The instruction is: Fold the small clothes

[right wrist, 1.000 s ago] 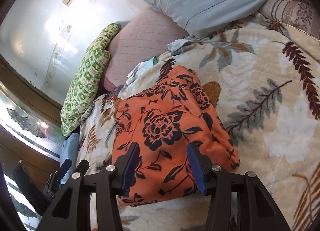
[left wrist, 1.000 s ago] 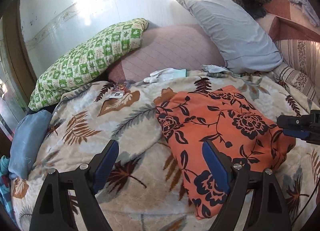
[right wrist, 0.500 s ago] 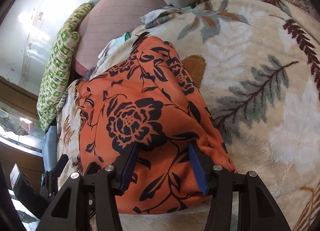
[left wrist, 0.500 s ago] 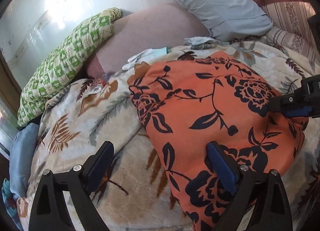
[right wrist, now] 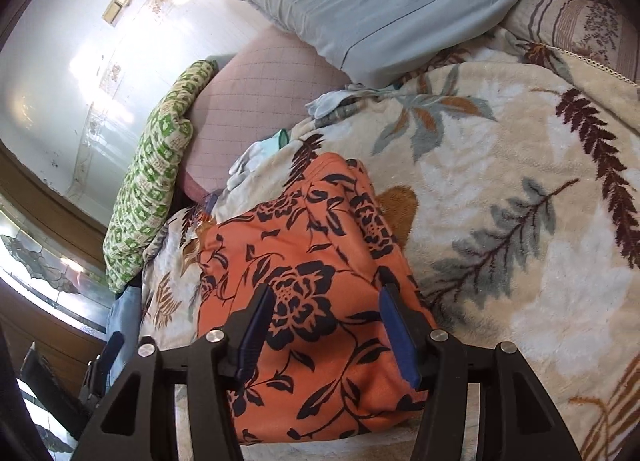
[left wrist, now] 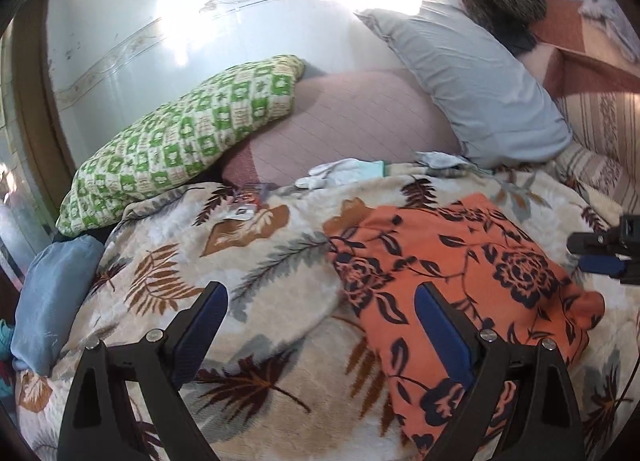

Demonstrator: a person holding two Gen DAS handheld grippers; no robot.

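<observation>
Orange floral garment [left wrist: 460, 273] lies folded into a rough rectangle on the leaf-print blanket [left wrist: 256, 261] that covers the bed, and from my seat its edges read cleanly: the near edge runs under my right gripper [right wrist: 326, 325], the long left edge faces my left gripper [left wrist: 320, 325], and the far corner points toward the pillows. Through the right wrist camera I see the same garment [right wrist: 304, 285] with a thick rounded fold along its right side, and beyond that fold a broad stretch of bare blanket [right wrist: 520, 221]. On the left there is blanket between the garment and a blue cloth bundle [left wrist: 52, 301] at the bed's edge. Further back, a green checked pillow [left wrist: 180, 141], a pink cushion [left wrist: 360, 117] and a grey pillow [left wrist: 472, 89] lean against the wall, with a white glove [left wrist: 340, 173] lying just in front of the cushion. My left gripper hovers low with its fingers [left wrist: 204, 321] spread wide, one over bare blanket and the other over the garment's left portion, holding nothing. My right gripper sits above the garment's near end, fingers [right wrist: 256, 321] apart and gripping nothing; I cannot tell whether they touch the cloth.
</observation>
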